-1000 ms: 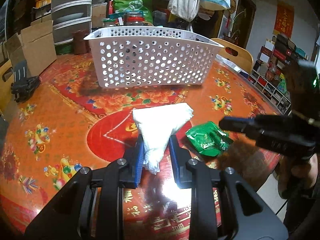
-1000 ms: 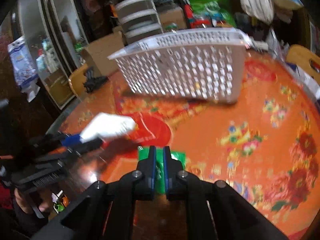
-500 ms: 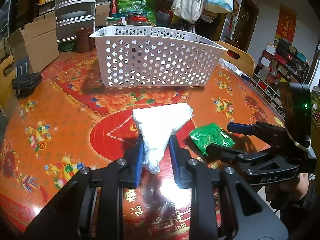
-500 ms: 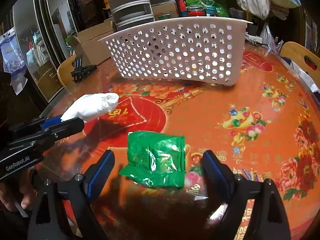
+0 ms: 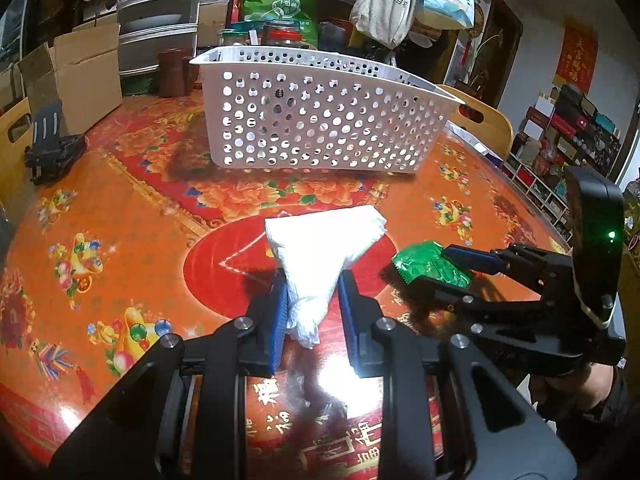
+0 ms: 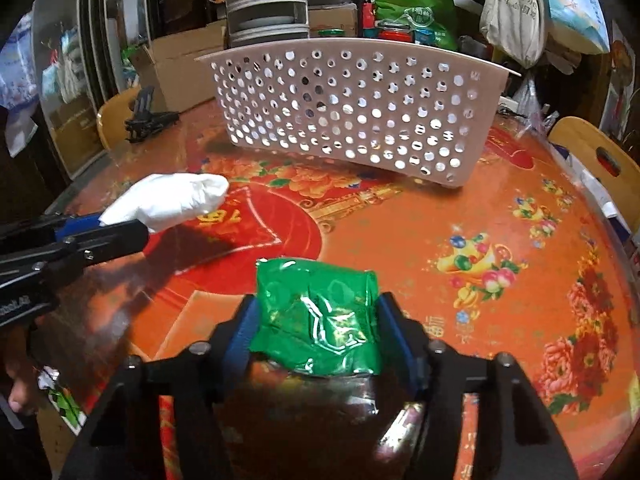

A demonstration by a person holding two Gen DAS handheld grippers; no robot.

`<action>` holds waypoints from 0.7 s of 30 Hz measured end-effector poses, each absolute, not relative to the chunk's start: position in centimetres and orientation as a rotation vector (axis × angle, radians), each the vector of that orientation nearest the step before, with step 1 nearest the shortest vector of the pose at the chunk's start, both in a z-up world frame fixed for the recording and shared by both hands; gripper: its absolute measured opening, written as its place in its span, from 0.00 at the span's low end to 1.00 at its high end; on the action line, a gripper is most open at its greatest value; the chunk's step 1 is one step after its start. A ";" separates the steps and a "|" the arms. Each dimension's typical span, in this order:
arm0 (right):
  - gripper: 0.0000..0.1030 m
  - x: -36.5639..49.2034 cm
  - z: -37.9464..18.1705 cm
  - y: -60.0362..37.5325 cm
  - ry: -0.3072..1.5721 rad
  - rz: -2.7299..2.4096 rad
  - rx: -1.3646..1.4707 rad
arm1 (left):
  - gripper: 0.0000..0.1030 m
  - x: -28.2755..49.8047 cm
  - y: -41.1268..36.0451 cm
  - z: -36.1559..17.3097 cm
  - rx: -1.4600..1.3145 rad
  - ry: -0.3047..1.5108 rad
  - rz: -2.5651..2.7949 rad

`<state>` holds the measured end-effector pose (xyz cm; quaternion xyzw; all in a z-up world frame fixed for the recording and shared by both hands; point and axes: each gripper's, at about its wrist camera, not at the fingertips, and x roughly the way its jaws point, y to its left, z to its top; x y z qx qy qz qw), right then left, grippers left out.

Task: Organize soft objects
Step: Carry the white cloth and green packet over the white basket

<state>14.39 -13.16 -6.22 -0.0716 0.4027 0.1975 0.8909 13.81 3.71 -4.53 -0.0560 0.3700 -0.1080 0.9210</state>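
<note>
The right tool [image 6: 318, 322], open wide half a second ago, now closes around the green packet [image 6: 316, 316]; the left tool [image 5: 312, 308] still brackets the white cloth [image 5: 320, 248], unpinched.

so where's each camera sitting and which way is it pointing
Left wrist: sits on the left tongs, looking forward along its fingers across the table at the white cloth between them and the basket; the right tongs show at right.
Right wrist: sits on the right tongs, looking at the green packet between its fingers; the left tongs show at left.
Shared: cloth, packet, basket, table.
</note>
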 end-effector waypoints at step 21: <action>0.41 12.8 -3.5 -15.0 0.751 0.439 -0.117 | 0.22 13.9 3.5 -4.1 -0.121 0.748 -0.215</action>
